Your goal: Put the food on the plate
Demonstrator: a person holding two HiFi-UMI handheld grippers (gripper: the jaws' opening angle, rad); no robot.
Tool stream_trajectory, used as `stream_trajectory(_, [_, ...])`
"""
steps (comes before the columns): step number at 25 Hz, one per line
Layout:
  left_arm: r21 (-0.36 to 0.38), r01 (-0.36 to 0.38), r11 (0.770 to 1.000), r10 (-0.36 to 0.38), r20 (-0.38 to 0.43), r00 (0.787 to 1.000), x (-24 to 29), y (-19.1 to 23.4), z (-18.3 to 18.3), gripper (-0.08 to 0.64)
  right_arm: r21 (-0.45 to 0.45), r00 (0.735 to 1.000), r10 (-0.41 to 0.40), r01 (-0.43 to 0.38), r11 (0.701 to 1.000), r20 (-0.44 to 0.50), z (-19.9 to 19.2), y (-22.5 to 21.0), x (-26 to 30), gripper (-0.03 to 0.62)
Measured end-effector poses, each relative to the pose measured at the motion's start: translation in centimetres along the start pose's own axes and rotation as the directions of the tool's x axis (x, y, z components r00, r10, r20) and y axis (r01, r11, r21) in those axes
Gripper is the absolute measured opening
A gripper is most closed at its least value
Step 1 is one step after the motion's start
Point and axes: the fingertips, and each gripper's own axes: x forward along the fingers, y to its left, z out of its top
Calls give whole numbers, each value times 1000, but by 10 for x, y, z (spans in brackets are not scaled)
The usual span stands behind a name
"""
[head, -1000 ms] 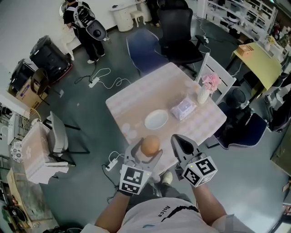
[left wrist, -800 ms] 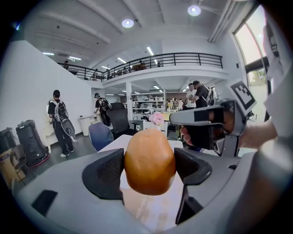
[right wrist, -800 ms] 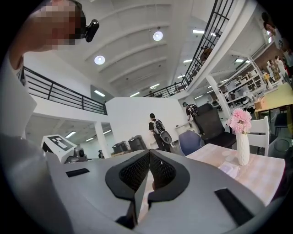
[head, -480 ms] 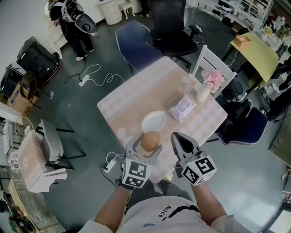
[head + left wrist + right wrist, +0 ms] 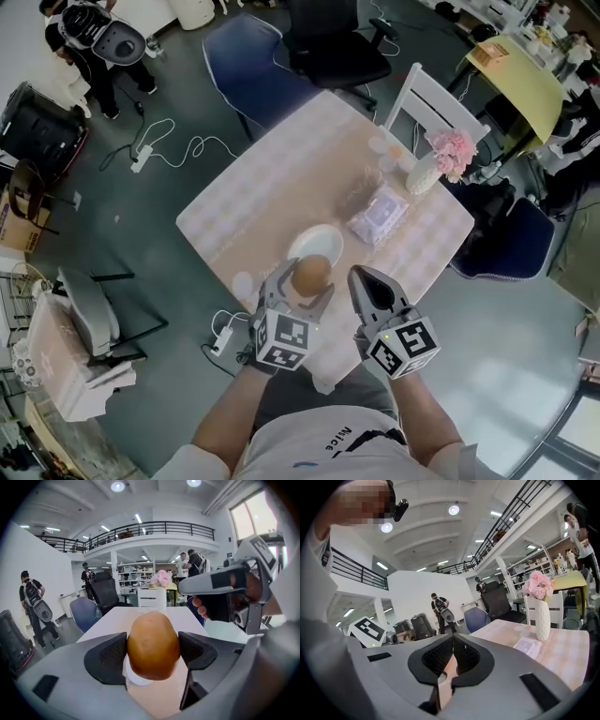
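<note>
We had the left gripper (image 5: 305, 287) (image 5: 152, 649) clamped on the round golden-brown piece of food (image 5: 311, 272) (image 5: 153, 645), one dark ribbed pad pressed against each side of it. In the head view the food sat over the near rim of the white oval plate (image 5: 319, 242), which lay on the pale pink checked desk (image 5: 272, 192). In the left gripper view a sliver of that plate (image 5: 134, 677) showed just under the food. We could not tell whether food and plate were touching.

We held the right gripper (image 5: 364, 281) (image 5: 452, 638) just beside the left one, to its right, and apart from the plate. Its jaws were together, tips meeting, with nothing between them.

Farther across the desk, beyond the plate and to its right, lay a clear plastic packet with a lilac tint (image 5: 378, 212). Past it, near the far right corner, stood a white ribbed vase of pink flowers (image 5: 439, 157) (image 5: 541, 605).

A white slatted chair (image 5: 433, 101) was drawn up at that corner. A blue chair (image 5: 246, 70) and a black office chair (image 5: 330, 39) stood on the grey floor (image 5: 150, 216) at the far side. White cables (image 5: 178, 150) trailed over the floor to the left of the desk.
</note>
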Motion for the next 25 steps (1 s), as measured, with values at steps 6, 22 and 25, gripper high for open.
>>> stream_trajectory(6, [27, 45, 999, -44, -29, 999, 32, 12, -21, 345, 8, 999, -47, 47, 999, -9, -19, -15, 21, 15])
stream_trajectory(22, [21, 133, 991, -129, -153, 980, 112, 21, -85, 347, 39, 994, -105, 106, 994, -38, -67, -54, 46, 15])
stream_trajectory(25, [30, 150, 988, -143, -176, 974, 122, 20, -93, 347, 47, 992, -120, 122, 991, -41, -71, -60, 47, 15])
